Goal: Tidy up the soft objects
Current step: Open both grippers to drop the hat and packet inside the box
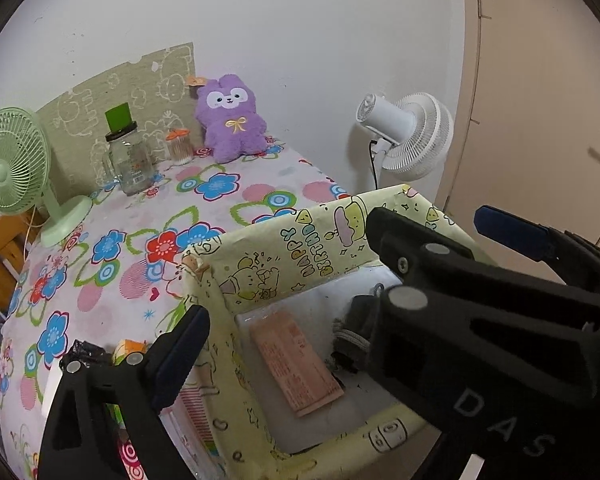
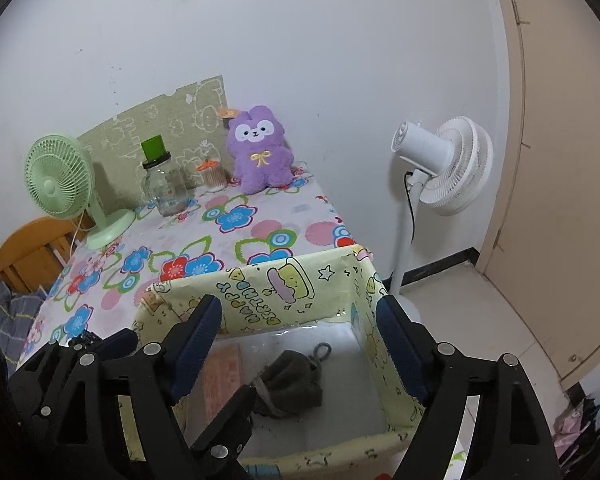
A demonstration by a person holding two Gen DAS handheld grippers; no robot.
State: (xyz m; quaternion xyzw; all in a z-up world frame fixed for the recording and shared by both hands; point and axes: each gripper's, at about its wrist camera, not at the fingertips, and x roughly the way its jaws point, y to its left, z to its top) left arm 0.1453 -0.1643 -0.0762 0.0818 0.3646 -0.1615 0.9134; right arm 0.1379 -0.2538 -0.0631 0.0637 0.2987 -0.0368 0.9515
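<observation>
A purple plush toy (image 1: 230,118) sits upright against the wall at the far end of the flowered table; it also shows in the right wrist view (image 2: 260,150). A yellow cartoon-printed box (image 1: 300,236) stands at the table's near end, also in the right wrist view (image 2: 260,292). Inside lie a dark grey soft pouch (image 2: 292,380) and a pink paper (image 1: 296,364). My right gripper (image 2: 300,344) is open and empty above the box. My left gripper (image 1: 332,296) is open and empty, with its left finger (image 1: 180,352) outside the box's left wall.
A green desk fan (image 1: 12,164), a glass jar with a green lid (image 1: 126,152) and a small toothpick holder (image 1: 179,145) stand at the table's far left. A white floor fan (image 2: 440,160) stands right of the table, next to a door (image 2: 560,140). A wooden chair (image 2: 32,252) is at the left.
</observation>
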